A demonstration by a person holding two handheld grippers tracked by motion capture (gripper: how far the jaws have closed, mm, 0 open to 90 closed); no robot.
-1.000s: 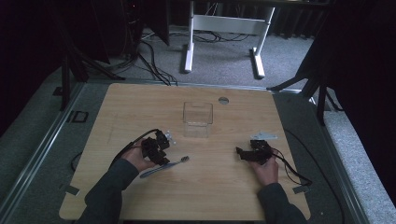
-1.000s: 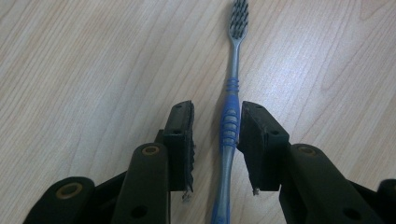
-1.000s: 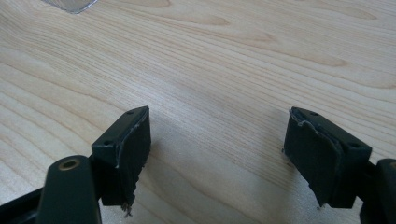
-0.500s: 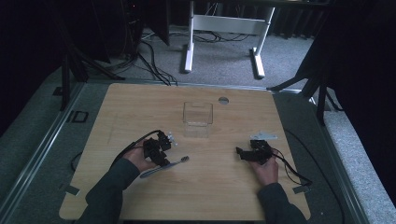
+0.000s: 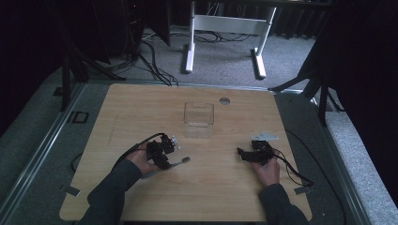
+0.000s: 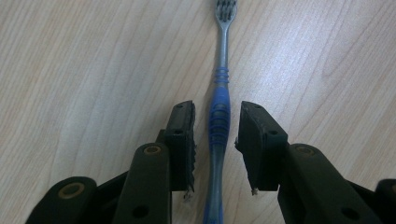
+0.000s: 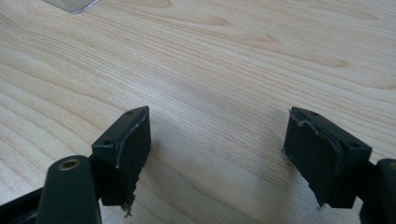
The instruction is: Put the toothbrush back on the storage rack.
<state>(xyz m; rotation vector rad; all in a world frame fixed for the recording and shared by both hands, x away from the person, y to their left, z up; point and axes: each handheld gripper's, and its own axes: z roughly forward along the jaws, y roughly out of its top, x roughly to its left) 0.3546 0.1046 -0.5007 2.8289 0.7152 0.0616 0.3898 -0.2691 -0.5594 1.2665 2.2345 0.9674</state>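
Observation:
A blue and grey toothbrush (image 6: 224, 46) lies flat on the wooden table, bristle head pointing away from me. My left gripper (image 6: 218, 111) straddles its blue handle, with a thin gap showing on each side of the handle, so the jaws are open around it. In the high view the toothbrush (image 5: 182, 161) lies left of the table's middle, with the left gripper (image 5: 165, 159) over its handle. My right gripper (image 7: 222, 119) is open wide just above bare wood with nothing between its jaws. In the high view the right gripper (image 5: 243, 153) is at the right, pointing left.
A clear plastic container (image 5: 199, 117) stands upright toward the back middle of the table (image 5: 141, 108), and its corner (image 7: 70, 4) shows in the right gripper view. A round cable hole (image 5: 225, 100) sits near the far edge. Cables trail from both grippers.

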